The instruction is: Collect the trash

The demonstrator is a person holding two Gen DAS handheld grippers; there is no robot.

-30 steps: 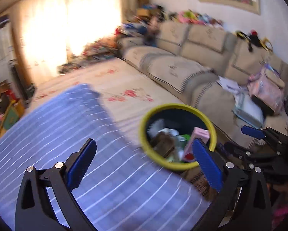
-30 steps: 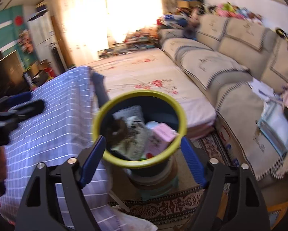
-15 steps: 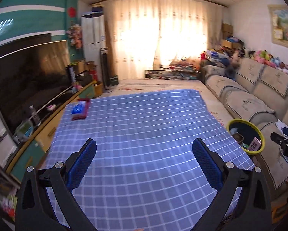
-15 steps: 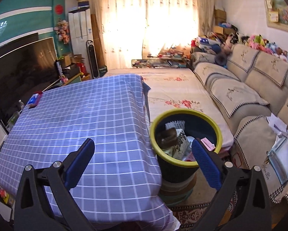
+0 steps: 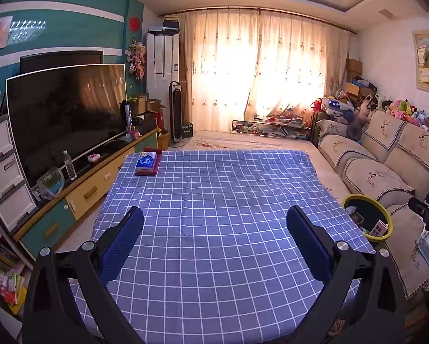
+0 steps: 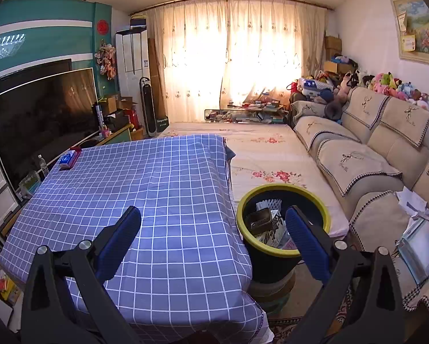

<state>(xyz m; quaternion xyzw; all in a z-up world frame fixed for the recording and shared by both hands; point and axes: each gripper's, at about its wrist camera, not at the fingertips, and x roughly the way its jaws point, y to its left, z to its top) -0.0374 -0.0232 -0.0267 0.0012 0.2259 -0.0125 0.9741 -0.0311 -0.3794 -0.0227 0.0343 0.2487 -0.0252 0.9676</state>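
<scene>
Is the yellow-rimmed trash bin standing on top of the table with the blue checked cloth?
No. The trash bin stands on the floor beside the table, below its edge.

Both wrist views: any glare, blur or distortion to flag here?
Left wrist: sharp; backlit curtains blow out, fisheye bows the TV edge. Right wrist: same curtain glare, a bright sheen on the checked tablecloth; the bin is readable.

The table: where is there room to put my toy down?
Nearly all the blue checked tablecloth is bare, from the near edge to the far right corner. Only the far left corner is taken, by a tissue pack. The yellow-rimmed bin beside it is crowded.
</scene>
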